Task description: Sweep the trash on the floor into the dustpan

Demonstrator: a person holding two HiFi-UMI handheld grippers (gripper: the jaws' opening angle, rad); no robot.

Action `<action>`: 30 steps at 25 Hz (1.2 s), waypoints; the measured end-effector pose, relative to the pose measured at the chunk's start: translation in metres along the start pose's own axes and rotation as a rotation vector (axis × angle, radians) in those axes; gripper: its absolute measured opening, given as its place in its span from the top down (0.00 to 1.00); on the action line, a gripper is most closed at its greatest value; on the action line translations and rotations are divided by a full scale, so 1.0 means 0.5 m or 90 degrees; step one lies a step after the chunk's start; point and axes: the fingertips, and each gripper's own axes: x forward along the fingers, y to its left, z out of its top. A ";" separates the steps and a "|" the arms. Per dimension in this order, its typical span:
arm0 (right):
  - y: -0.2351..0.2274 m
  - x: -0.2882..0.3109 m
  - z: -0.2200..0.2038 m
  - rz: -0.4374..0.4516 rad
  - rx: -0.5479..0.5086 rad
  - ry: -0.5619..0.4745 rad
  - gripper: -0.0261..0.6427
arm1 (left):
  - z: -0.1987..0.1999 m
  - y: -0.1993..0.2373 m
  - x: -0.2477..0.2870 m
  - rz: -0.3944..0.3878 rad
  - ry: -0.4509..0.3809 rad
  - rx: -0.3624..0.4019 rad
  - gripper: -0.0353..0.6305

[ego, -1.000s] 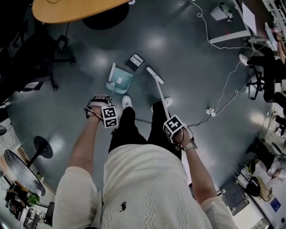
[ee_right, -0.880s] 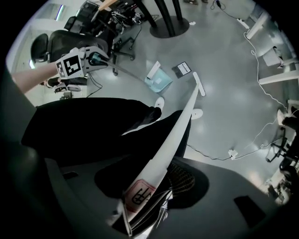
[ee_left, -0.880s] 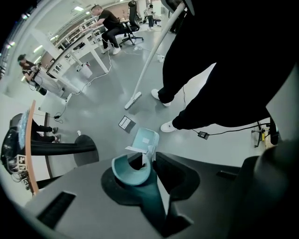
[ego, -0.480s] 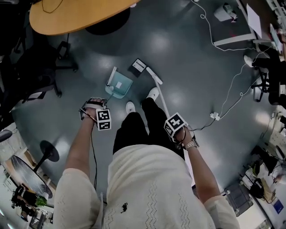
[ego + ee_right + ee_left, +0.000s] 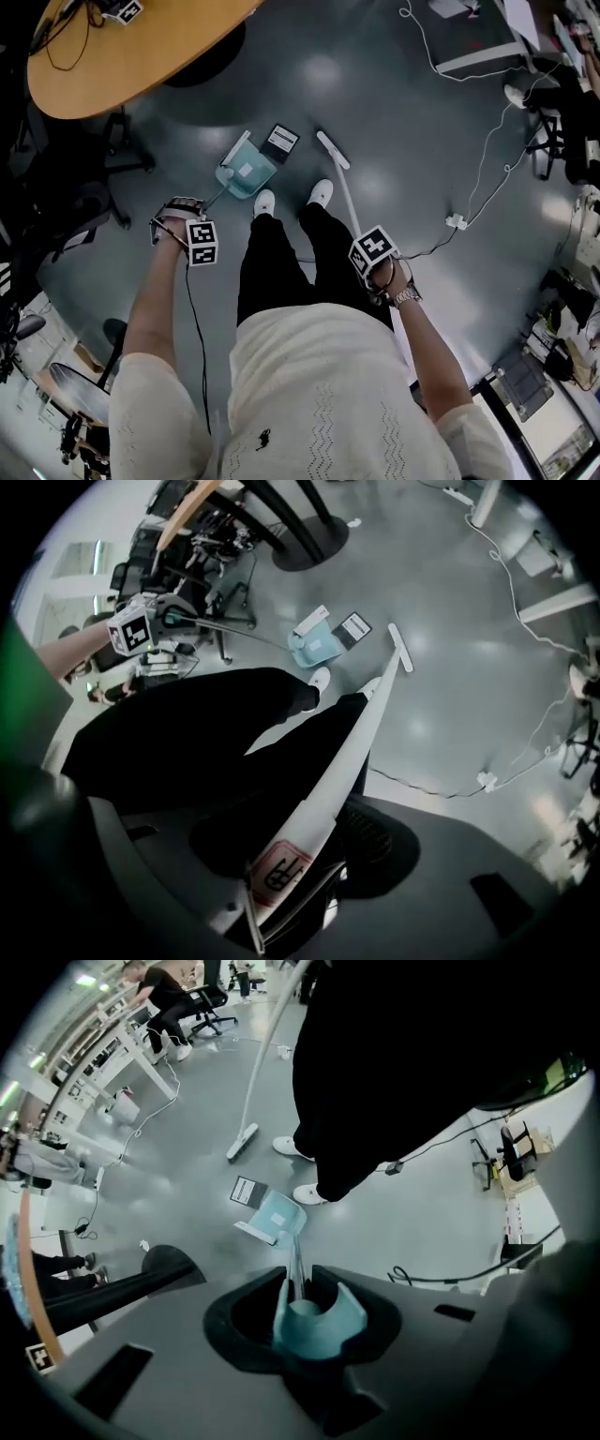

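A teal dustpan (image 5: 246, 172) rests on the grey floor with a white scrap inside it. Its long thin handle runs back to my left gripper (image 5: 180, 210), which is shut on the teal handle end (image 5: 314, 1321). A black-and-white packet (image 5: 281, 141) lies flat just right of the dustpan's mouth. My right gripper (image 5: 373, 258) is shut on the white broom handle (image 5: 323, 803). The broom head (image 5: 333, 150) sits on the floor right of the packet. In the left gripper view the dustpan (image 5: 277, 1218), packet (image 5: 248, 1192) and broom head (image 5: 242, 1143) lie ahead.
The person's two white shoes (image 5: 292, 198) stand just behind the dustpan and broom. A wooden oval table (image 5: 122, 52) and office chairs (image 5: 94, 178) are at the left. A white cable with a power strip (image 5: 457, 222) crosses the floor at the right, near desks.
The person has stepped forward, and both shoes now stand side by side behind the dustpan. My left gripper has drifted left. Both grips are unchanged.
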 end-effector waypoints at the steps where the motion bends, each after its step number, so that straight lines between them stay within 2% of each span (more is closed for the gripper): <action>1: 0.014 0.000 0.013 0.016 0.025 -0.010 0.64 | -0.006 0.018 0.002 -0.002 -0.002 0.000 0.81; 5: 0.067 0.004 0.034 0.051 0.083 -0.025 0.64 | -0.026 0.056 0.002 -0.028 -0.008 0.035 0.81; 11: 0.112 0.005 0.083 0.047 0.075 -0.002 0.64 | -0.061 0.079 0.018 -0.032 -0.012 0.062 0.81; 15: 0.125 -0.007 0.113 0.052 0.067 0.009 0.64 | -0.055 0.075 0.020 -0.033 -0.018 0.061 0.81; 20: 0.134 -0.026 0.132 -0.009 -0.018 0.079 0.64 | -0.029 0.071 0.015 -0.038 -0.015 0.075 0.81; 27: 0.183 -0.008 0.143 -0.104 -0.185 0.169 0.64 | -0.044 0.069 0.019 -0.020 -0.032 0.025 0.81; 30: 0.200 0.021 0.129 -0.146 -0.257 0.204 0.64 | -0.045 0.069 0.027 -0.013 -0.036 0.021 0.81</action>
